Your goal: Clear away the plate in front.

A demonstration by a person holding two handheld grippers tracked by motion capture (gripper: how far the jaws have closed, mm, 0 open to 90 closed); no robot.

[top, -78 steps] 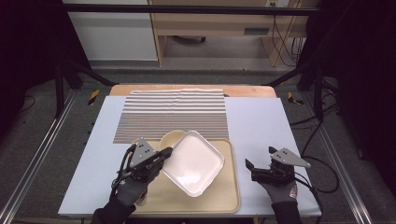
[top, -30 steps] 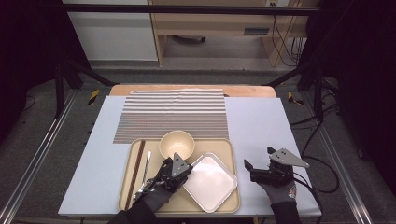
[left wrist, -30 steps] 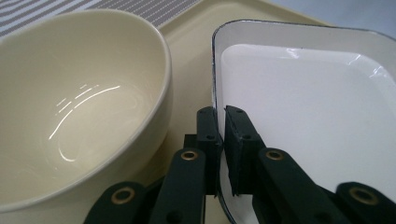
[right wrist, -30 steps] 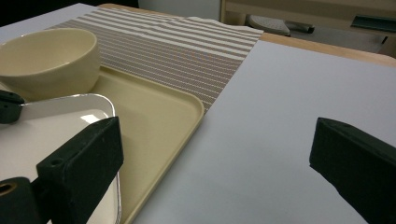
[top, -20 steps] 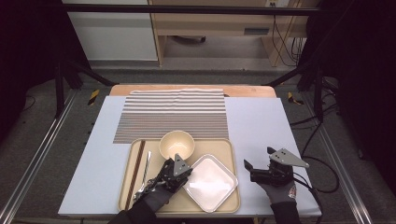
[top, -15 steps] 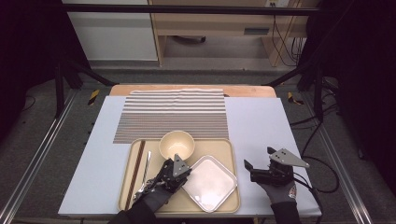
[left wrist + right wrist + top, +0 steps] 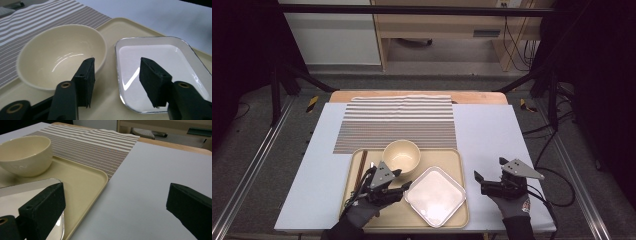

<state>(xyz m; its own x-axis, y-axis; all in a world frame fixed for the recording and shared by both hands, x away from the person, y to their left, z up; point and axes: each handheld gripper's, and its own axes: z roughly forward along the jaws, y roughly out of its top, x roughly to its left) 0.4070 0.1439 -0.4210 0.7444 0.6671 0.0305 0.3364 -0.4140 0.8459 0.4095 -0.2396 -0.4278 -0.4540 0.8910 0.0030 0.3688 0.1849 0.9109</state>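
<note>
- Plate [image 7: 435,196]: white, square, rounded corners, lying flat in the near right part of the beige tray [image 7: 459,165]; one corner points at the left gripper [image 7: 404,186].
- Left gripper, high view: over the tray's near left part, just beside the plate's left corner, hand [image 7: 362,212] entering from the near edge of the table [image 7: 492,130].
- Left gripper view adds detail: jaws spread, having just been opening, with nothing pinched; the plate's metal-edged rim [image 7: 117,75] lies below the gap, beside the cream bowl [image 7: 60,56].
- High view alone shows chopsticks [image 7: 360,170] along the tray's left edge and the striped mat [image 7: 397,120] reaching the table's far edge.
- Right gripper [image 7: 479,181]: over bare table beside the tray's right edge, level, pointing toward the tray, gloved hand [image 7: 512,200] beneath it.
- Right gripper view: jaws wide apart, empty; tray corner [image 7: 103,178], bowl [image 7: 26,155] and plate edge [image 7: 32,185] ahead at its left.
</note>
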